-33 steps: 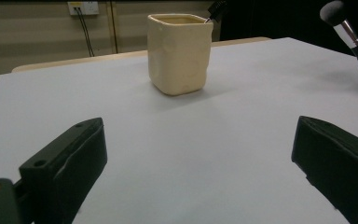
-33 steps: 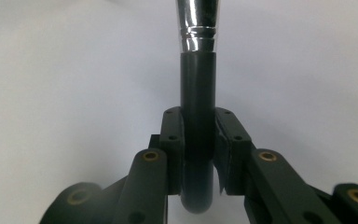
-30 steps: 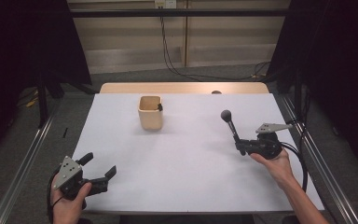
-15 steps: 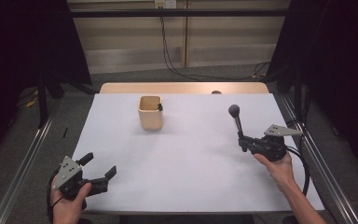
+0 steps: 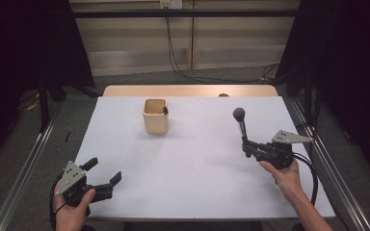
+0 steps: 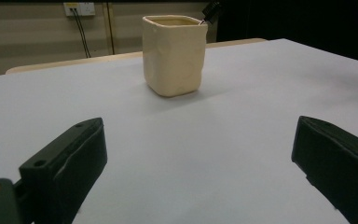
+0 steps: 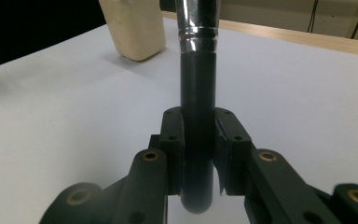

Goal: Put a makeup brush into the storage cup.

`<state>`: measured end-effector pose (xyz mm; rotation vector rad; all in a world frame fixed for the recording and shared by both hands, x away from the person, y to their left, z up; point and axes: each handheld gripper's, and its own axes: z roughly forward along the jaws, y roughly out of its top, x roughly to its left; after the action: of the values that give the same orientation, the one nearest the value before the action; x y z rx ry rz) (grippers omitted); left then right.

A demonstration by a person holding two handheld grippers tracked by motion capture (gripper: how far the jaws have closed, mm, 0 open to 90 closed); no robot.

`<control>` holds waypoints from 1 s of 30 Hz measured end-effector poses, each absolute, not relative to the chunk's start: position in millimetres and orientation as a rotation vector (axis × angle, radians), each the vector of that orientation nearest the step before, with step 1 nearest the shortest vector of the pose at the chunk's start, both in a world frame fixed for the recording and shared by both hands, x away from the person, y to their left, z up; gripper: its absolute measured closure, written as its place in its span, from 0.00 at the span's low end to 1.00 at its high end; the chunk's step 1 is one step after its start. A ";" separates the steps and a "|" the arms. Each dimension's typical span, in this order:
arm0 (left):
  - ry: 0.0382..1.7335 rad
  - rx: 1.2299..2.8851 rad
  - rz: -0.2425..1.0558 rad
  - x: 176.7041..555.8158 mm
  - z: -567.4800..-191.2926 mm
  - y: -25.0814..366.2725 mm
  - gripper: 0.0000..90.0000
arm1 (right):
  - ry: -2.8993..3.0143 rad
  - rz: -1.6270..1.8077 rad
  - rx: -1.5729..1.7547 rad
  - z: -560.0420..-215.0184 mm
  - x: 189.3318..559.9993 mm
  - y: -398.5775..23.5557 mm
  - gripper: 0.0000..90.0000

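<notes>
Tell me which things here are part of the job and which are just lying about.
In use:
- makeup brush, clamped in the right gripper
- cream cup, likely its destination

Lying about:
- small dark round thing at the table's far edge
- left gripper, jaws open, idle

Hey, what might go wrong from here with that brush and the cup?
The right hand-held gripper clamps the makeup brush near its handle end, so the long shaft might pivot or slip. The cream cup stands free and already holds a dark item, so a misaimed brush could tip it. The left hand-held gripper sits open, far away.
</notes>
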<state>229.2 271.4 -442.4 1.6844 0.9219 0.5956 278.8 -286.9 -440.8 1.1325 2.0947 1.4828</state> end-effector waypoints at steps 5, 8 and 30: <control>0.926 1.687 0.595 229.6 -442.7 270.3 0.03 | 2.103 1.501 1.103 -439.2 275.9 -278.6 0.84; 0.920 1.695 0.589 229.8 -442.6 267.6 0.03 | 2.106 1.517 1.093 -438.5 275.2 -273.8 0.84; 0.879 1.708 0.580 236.6 -435.0 254.8 0.03 | 2.177 1.546 1.009 -437.1 274.4 -231.1 0.84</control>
<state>236.6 254.8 -435.0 1.7077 0.8790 0.5804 274.4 -231.1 -437.1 1.0091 2.1773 1.5458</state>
